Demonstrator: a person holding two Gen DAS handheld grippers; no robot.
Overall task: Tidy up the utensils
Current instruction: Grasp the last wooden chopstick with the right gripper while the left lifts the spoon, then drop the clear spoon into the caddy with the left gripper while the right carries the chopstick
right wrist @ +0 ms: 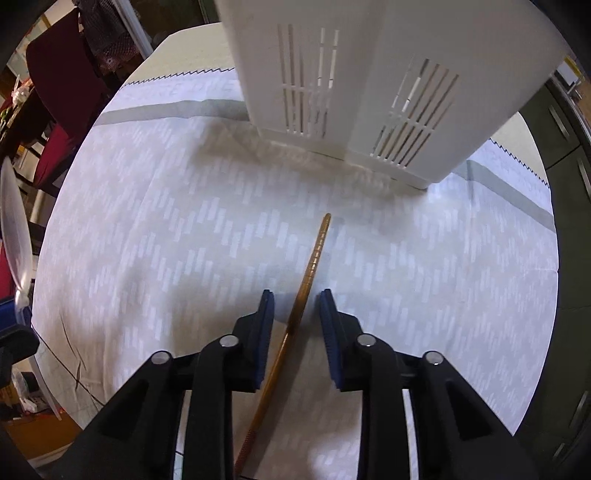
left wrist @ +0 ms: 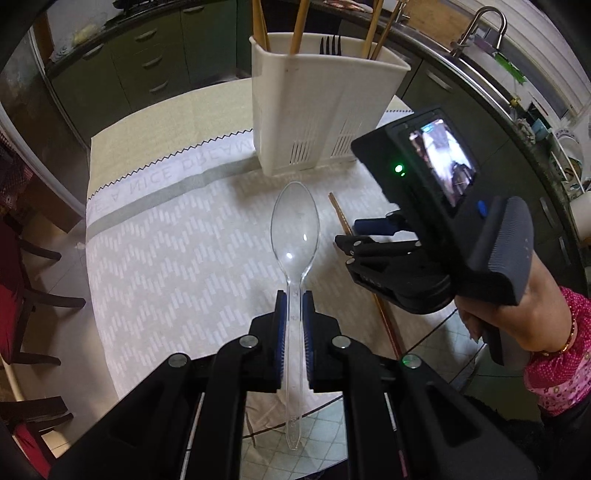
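My left gripper point(left wrist: 294, 297) is shut on the handle of a clear plastic spoon point(left wrist: 295, 225), held above the table with its bowl pointing at the white utensil holder point(left wrist: 317, 110). The holder has several chopsticks and a black fork point(left wrist: 330, 45) standing in it. A brown chopstick point(right wrist: 310, 273) lies on the tablecloth. My right gripper point(right wrist: 295, 295) is open, low over the table, with its fingers on either side of the chopstick. The right gripper also shows in the left wrist view point(left wrist: 351, 236), beside the chopstick point(left wrist: 340, 214). The holder's slotted wall point(right wrist: 369, 74) stands just beyond the chopstick.
The round table carries a white patterned cloth point(left wrist: 166, 240). Dark chairs with red cushions point(left wrist: 14, 258) stand at the left. Green cabinets point(left wrist: 147, 55) and a counter with a sink tap point(left wrist: 484, 26) run behind and to the right.
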